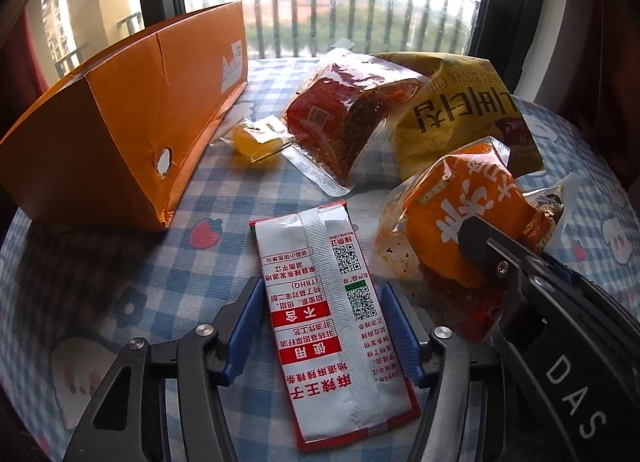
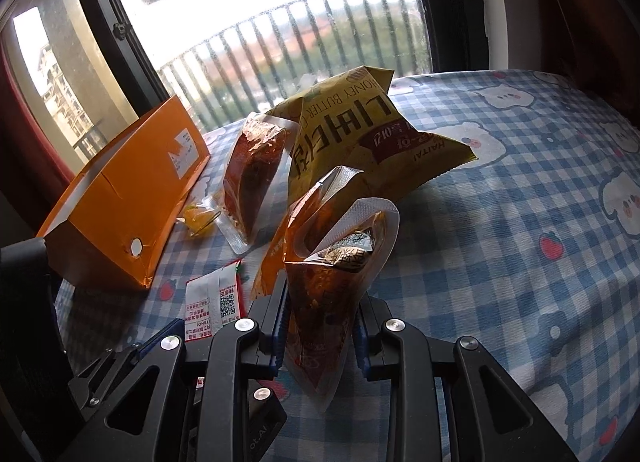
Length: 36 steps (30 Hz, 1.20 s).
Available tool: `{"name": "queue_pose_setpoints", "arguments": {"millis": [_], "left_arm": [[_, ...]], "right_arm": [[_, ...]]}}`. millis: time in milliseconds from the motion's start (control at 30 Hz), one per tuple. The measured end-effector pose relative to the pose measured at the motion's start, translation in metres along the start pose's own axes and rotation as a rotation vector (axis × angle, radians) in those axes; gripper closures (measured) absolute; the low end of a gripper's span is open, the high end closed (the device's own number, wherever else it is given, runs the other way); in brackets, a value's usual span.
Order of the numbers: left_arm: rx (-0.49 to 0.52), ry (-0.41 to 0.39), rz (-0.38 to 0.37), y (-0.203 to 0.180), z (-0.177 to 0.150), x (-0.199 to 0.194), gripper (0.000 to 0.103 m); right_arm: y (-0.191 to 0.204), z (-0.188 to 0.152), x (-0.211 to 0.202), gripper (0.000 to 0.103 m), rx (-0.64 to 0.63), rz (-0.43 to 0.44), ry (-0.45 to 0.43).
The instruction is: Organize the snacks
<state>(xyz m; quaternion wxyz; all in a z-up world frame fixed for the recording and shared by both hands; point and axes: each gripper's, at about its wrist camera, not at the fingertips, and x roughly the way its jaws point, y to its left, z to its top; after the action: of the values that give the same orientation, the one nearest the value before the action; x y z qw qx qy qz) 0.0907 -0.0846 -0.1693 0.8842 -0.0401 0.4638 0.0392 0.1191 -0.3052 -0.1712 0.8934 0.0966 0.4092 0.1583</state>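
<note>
The left gripper (image 1: 322, 326) is straddling the white packet (image 1: 332, 322) on the tablecloth (image 1: 120, 282), pads not yet pressing; closing off-centre risks sliding it. The right gripper (image 2: 320, 336) is clenching an orange pouch (image 2: 332, 270), which could slip.

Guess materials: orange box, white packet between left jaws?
Orange box: looks like matte paperboard, judging by creased walls, a tear and a punched hole. White packet: probably glossy plastic or foil laminate, with a ribbed heat-sealed back seam and sheen.

Both scenes are viewed steeply downward from close above the checked tablecloth (image 1: 224, 198), toward the window (image 2: 280, 2). The orange box (image 1: 120, 134) and yellow chip bag (image 2: 360, 134) are shared.
</note>
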Motion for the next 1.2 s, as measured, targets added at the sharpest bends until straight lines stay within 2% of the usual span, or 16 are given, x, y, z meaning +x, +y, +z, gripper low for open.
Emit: {"name": "queue_pose_setpoints", "arguments": {"millis": [200,300,400,667,1200], "left_arm": [[-0.022,0.002,-0.021,0.003,-0.001,-0.005,0.059],[-0.022,0.009,-0.037,0.002,-0.004,-0.007,0.061],[-0.024,0.013,-0.056,0.002,-0.006,-0.011,0.061],[-0.026,-0.037,-0.068,0.004,-0.005,-0.034,0.061],[-0.032,-0.193,-0.084,0.015,0.017,-0.103,0.061]], "right_arm": [[0.006,0.000,-0.001,0.073,-0.013,0.003,-0.004],[0.008,-0.001,-0.006,0.073,-0.015,-0.001,-0.012],[0.010,-0.002,-0.012,0.073,-0.016,-0.002,-0.017],[0.017,-0.003,-0.035,0.073,-0.024,0.000,-0.048],[0.046,0.018,-0.098,0.073,-0.065,0.033,-0.210]]}}
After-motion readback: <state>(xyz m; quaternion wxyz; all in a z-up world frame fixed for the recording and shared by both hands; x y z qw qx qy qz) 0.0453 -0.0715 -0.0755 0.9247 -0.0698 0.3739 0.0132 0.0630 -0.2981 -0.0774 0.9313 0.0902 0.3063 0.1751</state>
